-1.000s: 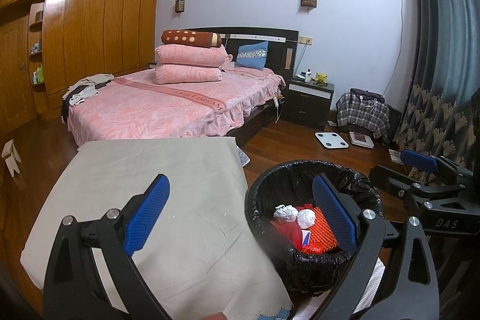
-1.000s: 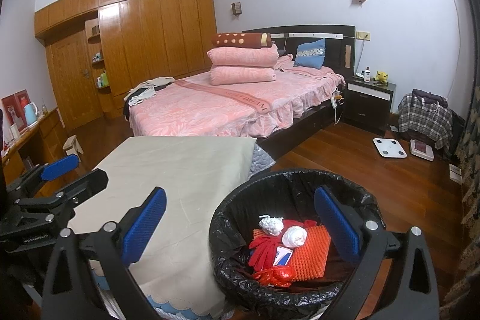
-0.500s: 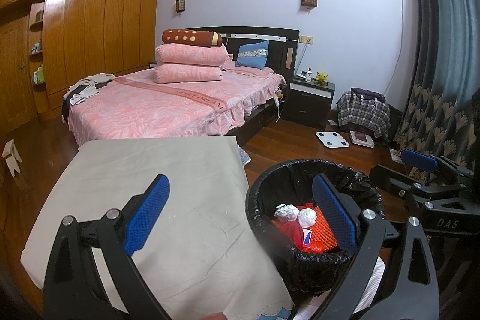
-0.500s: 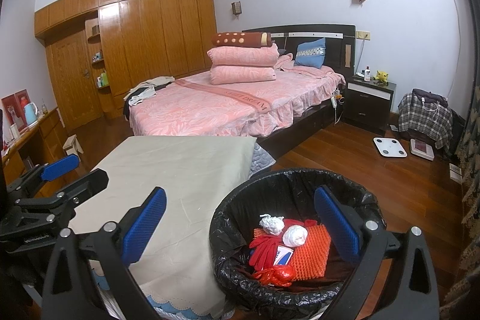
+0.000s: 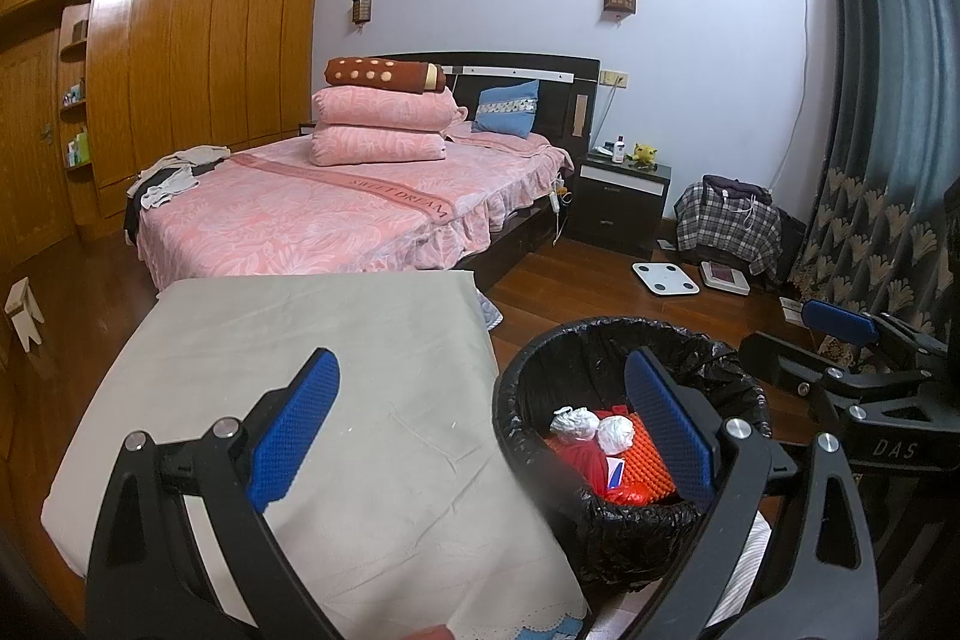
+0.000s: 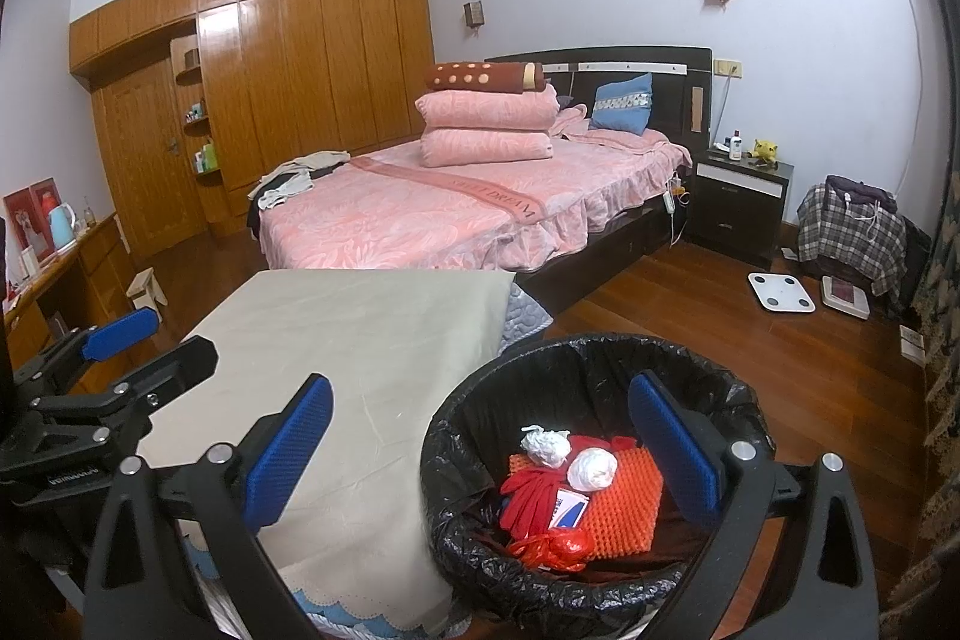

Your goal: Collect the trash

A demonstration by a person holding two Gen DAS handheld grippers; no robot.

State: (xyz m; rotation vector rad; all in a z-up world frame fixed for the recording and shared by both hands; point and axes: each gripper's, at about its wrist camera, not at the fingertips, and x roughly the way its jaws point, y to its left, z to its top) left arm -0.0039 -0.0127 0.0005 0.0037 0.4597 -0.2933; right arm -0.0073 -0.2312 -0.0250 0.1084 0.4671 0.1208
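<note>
Since every scrap in sight already lies in the bin [image 6: 591, 568], the trash looks gathered: two white paper wads [image 6: 567, 457], a red glove [image 6: 531, 496], a small card [image 6: 570, 508], an orange mesh pad [image 6: 624, 505] and a crumpled red wrapper [image 6: 552, 544] sit in a loose heap on the bottom of the black liner [image 5: 690, 364]. The bin stands on the floor, just beside the bench [image 5: 288, 340], whose cloth top shows nothing left on it.

Both grippers hang above this spot with their jaws apart and nothing between them: the left gripper [image 5: 480, 430] over the bench edge and bin rim, the right gripper [image 6: 480, 451] much the same.

The main risk, I judge, is the liner: its crinkled rim stands loose, so a finger dipping low could snag it and drag the bag or tip the light bin. A second is missed trash lying outside both views, on the floor behind.
</note>
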